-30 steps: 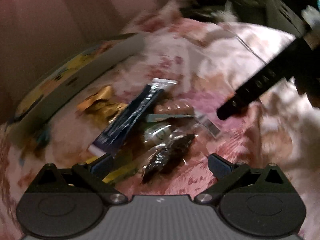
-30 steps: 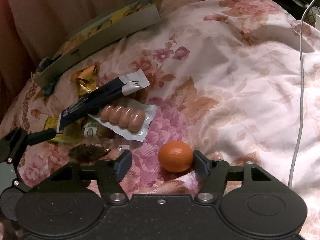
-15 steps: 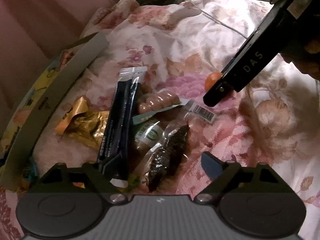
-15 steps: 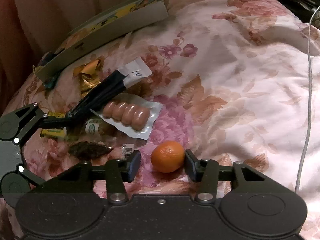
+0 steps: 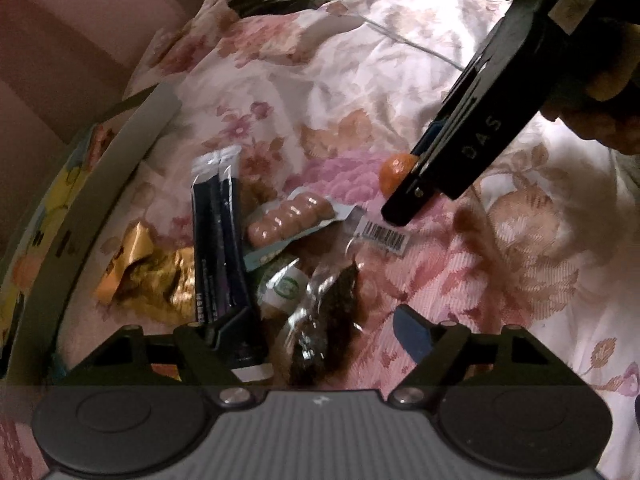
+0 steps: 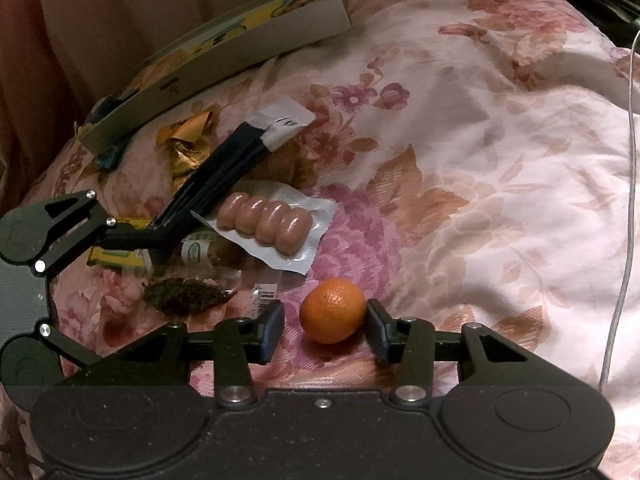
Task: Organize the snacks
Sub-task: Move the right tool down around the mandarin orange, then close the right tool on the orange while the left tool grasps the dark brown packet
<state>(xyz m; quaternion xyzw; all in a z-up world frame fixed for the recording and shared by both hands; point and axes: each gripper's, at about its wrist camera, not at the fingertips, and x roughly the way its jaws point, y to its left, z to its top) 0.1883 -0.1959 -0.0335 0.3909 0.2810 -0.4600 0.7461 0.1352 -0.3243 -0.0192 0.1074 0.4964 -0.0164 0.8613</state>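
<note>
On the floral bedspread (image 6: 460, 160) lies a small pile of snacks. It holds a dark blue stick packet (image 5: 218, 232), a sealed pack of small sausages (image 6: 266, 222), a crumpled gold wrapper (image 5: 148, 276) and a clear bag of dark dried snack (image 5: 332, 332). My left gripper (image 5: 324, 332) is wide open low over the pile. The dried-snack bag lies between its fingers, and its left finger sits by the stick packet's end. My right gripper (image 6: 325, 328) is open around a small orange (image 6: 332, 310). Its right pad touches the fruit, and a small gap remains at the left pad.
A flat grey box (image 6: 224, 56) with a yellow printed face lies at the bedspread's far left, against a pink upholstered back. A white cable (image 6: 624, 240) runs down the right side. A small green-labelled packet (image 5: 286, 288) and a barcode label (image 5: 384, 236) sit within the pile.
The left gripper has come in closer and lower over the snack pile. The right gripper's fingers have narrowed around the orange, which sits in much the same place.
</note>
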